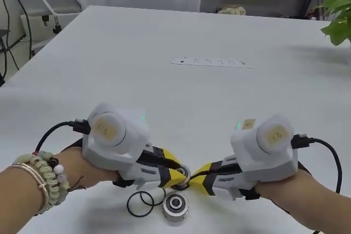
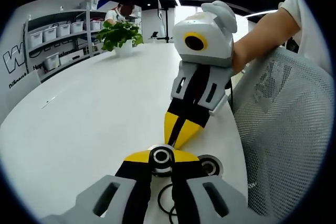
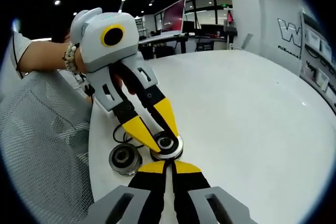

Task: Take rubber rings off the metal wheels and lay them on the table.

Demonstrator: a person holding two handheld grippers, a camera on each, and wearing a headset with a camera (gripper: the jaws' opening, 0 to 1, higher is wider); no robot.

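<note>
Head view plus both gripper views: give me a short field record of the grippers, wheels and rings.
left gripper: shut on a silver metal wheel
right gripper: jaws closed, tips at that wheel's rim; whether they pinch a ring cannot be told
second silver metal wheel: lying free on the white table, beside the grippers
black rubber rings: off, lying overlapped on the table next to the second wheel
background: white power strip mid-table; green plant at the far right
</note>
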